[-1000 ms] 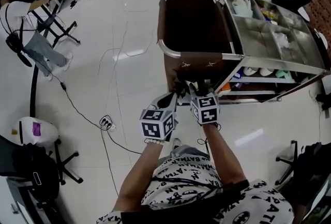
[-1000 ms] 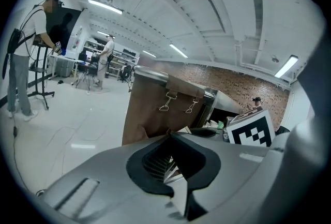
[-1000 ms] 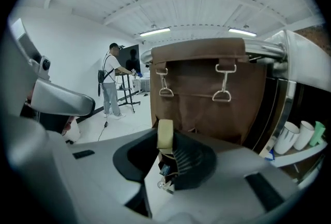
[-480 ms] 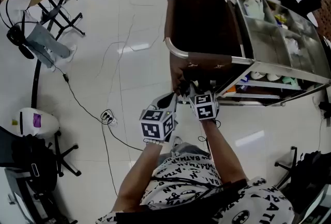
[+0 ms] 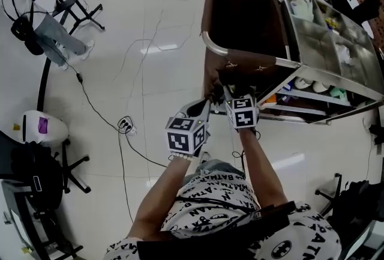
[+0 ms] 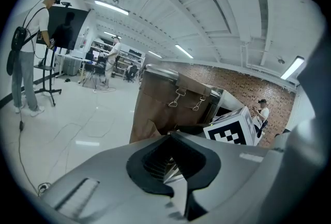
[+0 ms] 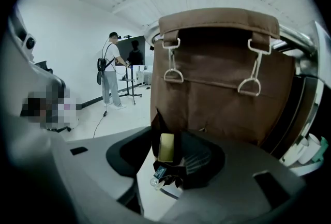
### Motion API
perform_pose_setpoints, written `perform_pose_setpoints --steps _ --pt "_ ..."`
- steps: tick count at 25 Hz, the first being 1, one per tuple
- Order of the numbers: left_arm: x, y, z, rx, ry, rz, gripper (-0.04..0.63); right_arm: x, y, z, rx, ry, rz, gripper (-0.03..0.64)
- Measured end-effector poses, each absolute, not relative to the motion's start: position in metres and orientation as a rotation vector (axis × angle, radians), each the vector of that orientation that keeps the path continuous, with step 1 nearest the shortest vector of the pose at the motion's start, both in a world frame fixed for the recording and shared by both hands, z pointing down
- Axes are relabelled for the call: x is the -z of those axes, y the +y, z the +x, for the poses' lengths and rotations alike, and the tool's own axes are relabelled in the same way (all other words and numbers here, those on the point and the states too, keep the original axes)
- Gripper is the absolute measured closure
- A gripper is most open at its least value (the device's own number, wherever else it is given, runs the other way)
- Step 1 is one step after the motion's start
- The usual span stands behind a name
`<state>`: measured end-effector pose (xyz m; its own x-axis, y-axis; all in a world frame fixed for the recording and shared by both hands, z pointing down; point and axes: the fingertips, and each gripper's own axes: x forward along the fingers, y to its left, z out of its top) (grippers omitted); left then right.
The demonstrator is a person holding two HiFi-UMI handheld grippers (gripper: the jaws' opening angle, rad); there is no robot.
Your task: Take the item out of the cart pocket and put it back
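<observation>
While the right gripper sits at the mouth of the pocket, its jaws have just been opening. They stand apart with the yellowish item upright between them, at the pocket's dark slit near the frame's centre. The pads do not look pressed on it. A small dark bundle hangs just under the item.

The left gripper is just to the left in the head view, its tip against the same lower edge of the brown bag. Its jaws are drawn close together. Whether any cloth is nipped between them I cannot tell.

The bag hangs by two metal clips from a tube rail and fills the upper middle of the right gripper view. Its right edge meets the cart, whose shelves run off to the right of the head view. Left of the bag the way is open down to the floor.

That floor is pale and glossy. Thin cables trail across it to a power strip at centre left. A black chair stands at lower left, well apart from the grippers. A person stands by a stand at upper left, far off. In the left gripper view a white ribbed ceiling with strip lights runs overhead, and a brick wall closes the right.
</observation>
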<state>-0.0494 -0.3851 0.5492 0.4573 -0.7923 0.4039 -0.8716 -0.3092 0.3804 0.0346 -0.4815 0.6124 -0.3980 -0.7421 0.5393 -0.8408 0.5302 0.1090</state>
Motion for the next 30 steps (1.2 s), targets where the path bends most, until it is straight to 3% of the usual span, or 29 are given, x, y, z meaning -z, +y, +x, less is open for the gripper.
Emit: perform_pose_setpoints --steps 9,11,14,30 --pt "-0.527 -0.336 -0.071 -0.133 -1.414 2.165 0.595 -0.527 -0.438 0.029 -0.138 -2.352 1.37 0.433" --pt "-0.523 -0.32 -0.075 -0.123 -1.412 2.167 0.595 -0.506 -0.416 0.022 -0.135 -2.418 1.365 0.53" --pt "-0.517 -0.293 -0.077 -0.106 -1.405 2.174 0.595 -0.483 -0.381 0.017 -0.13 -2.477 1.357 0.617" --pt "-0.497 -0.13 -0.047 -0.01 -1.303 2.227 0.595 -0.451 -0.176 0.049 -0.267 -2.518 1.335 0.617"
